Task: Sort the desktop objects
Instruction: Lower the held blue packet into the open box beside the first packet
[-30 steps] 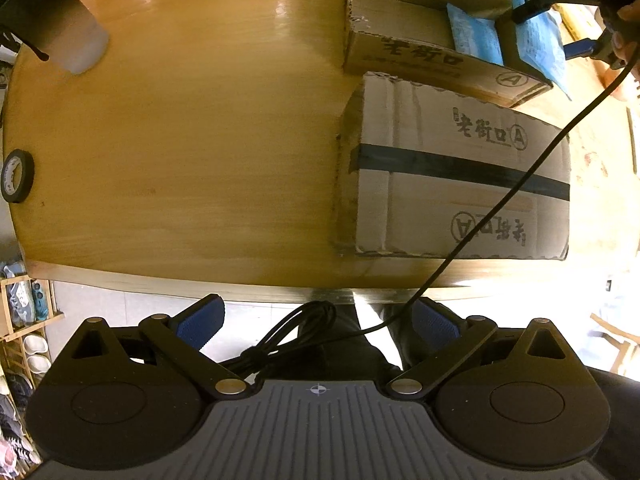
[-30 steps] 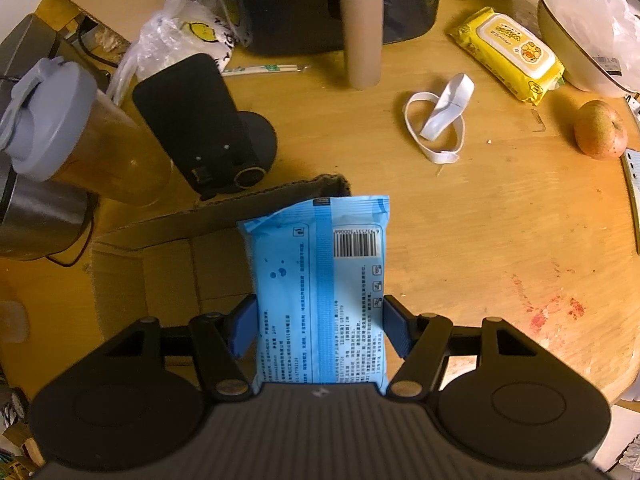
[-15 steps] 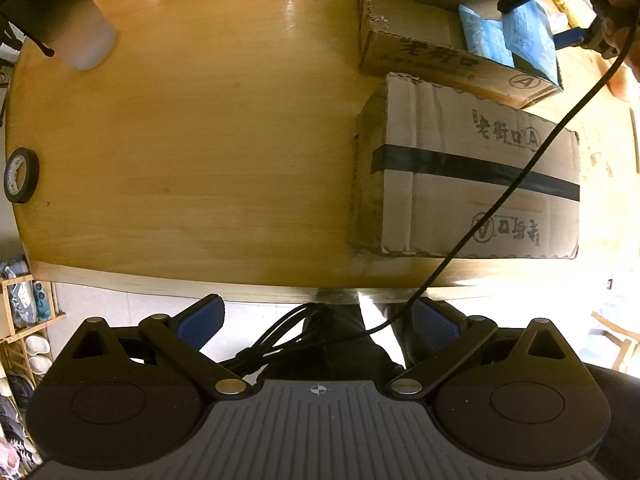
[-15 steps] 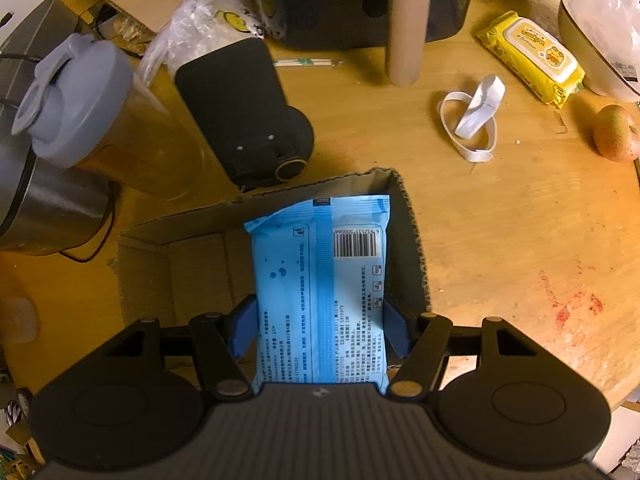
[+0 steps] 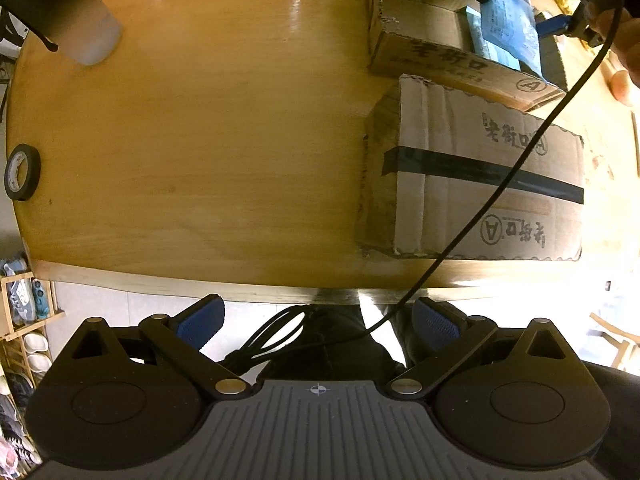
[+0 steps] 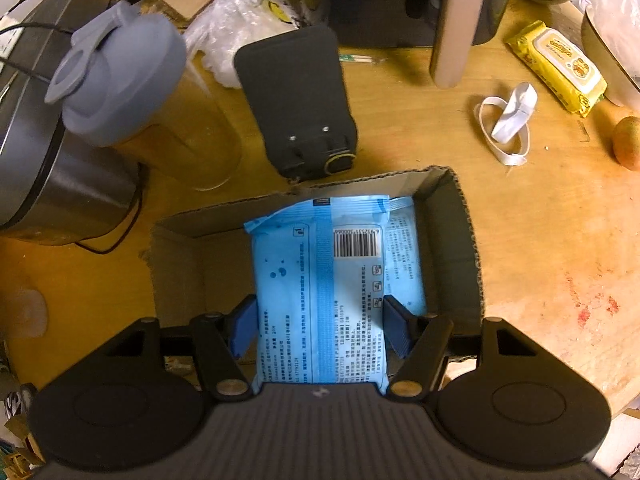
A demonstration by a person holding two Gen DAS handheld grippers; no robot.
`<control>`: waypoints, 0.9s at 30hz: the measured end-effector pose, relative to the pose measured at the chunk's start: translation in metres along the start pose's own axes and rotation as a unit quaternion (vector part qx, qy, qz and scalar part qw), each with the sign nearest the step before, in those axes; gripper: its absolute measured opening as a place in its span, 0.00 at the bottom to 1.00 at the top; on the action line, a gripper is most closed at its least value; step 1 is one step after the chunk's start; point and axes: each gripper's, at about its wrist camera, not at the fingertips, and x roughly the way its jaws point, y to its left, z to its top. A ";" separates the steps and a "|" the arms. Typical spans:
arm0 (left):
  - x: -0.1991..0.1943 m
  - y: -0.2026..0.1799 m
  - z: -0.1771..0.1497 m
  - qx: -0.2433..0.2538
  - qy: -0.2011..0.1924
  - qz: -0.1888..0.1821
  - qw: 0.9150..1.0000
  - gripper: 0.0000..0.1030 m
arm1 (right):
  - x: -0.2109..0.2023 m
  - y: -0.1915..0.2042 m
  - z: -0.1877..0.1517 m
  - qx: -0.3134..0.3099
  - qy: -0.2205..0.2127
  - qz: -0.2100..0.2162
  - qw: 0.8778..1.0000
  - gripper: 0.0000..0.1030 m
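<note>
- The right gripper (image 6: 320,316) had its blue fingers (image 6: 243,330) pressed against both sides of a blue wet-wipe pack (image 6: 320,280), holding it over the open cardboard box (image 6: 466,240).
- The left gripper (image 5: 318,322) hung off the near edge of the desk (image 5: 208,140), fingers spread wide with nothing between them, a black cable (image 5: 500,188) running past.
- Just beyond that edge lay a closed carton (image 5: 480,184) sealed with black tape, touching or nearly touching the open box behind it.
- In the box, a second blue pack (image 6: 404,256) lay at the right, partly under the held one, so one item seemed already sorted and this one not yet released.
- Left to sort, by my reading: a yellow wipe pack (image 6: 556,64), a white elastic band (image 6: 508,124) and a fruit (image 6: 628,142) at the far right, plus a tape roll (image 5: 22,172) on the desk's left edge.
- A grey-lidded bottle (image 6: 120,88) and a black device (image 6: 300,104) stood beyond the box.
</note>
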 end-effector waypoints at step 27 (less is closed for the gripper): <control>-0.003 0.034 -0.004 -0.026 0.000 -0.007 1.000 1.00 | 0.007 0.059 -0.002 -0.036 0.002 0.009 0.999 0.62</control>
